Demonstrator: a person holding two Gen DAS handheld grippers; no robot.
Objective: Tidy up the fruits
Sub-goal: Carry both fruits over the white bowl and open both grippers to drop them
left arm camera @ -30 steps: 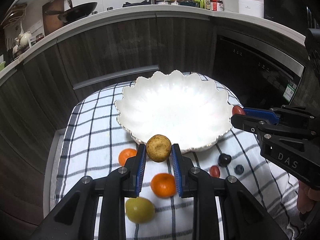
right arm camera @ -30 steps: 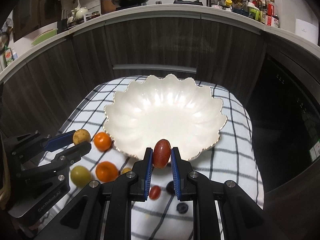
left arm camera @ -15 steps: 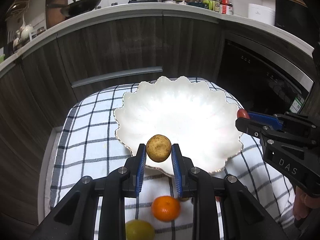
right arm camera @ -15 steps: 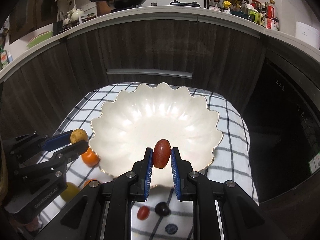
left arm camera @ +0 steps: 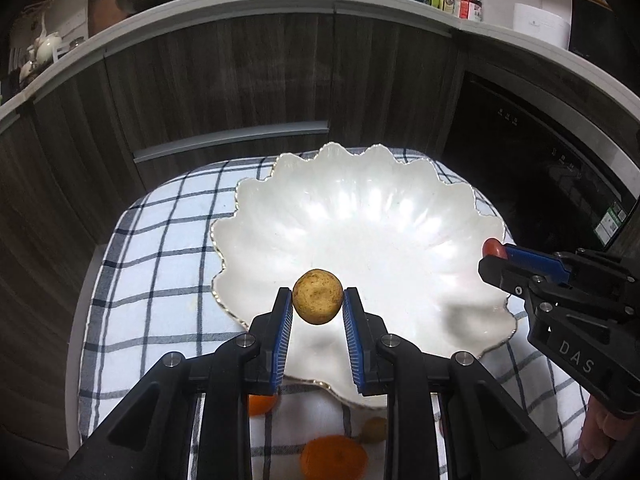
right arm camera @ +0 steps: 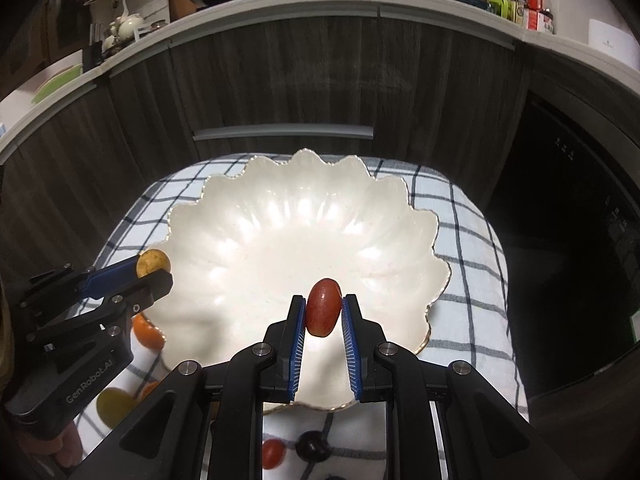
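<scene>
The fruits were split between your grippers and the cloth. Your left gripper [left arm camera: 317, 308] held a round, tan, rough-skinned fruit [left arm camera: 317, 297] across its middle, jaws closed narrowly on it, hanging over the near part of the scalloped white bowl [left arm camera: 360, 184]. Your right gripper [right arm camera: 323, 314] pinched a red oval fruit, probably a grape or a small tomato [right arm camera: 323, 313], by its long sides, jaws closed tightly on it, also above the bowl's near part. The bowl itself had nothing lying in it.

I judged both pieces light. The tan one looked firm and its dull skin should have gripped well; taking it at the widest girth, as you did, seemed right. The red one looked smooth, thin-skinned and soft, so it would likely slip or bruise under a hard squeeze; its flanks were the place to hold it. The bowl looked like glazed ceramic, so a gentle release low down would have suited it.

Counted on the checked cloth [right arm camera: 460, 216] in the right wrist view: one tangerine [right arm camera: 147, 332] plainly and a second orange piece half hidden, one yellow-green fruit [right arm camera: 114, 404], one small red fruit [right arm camera: 273, 453], one dark round fruit [right arm camera: 314, 445]. One bowl, two grippers.
</scene>
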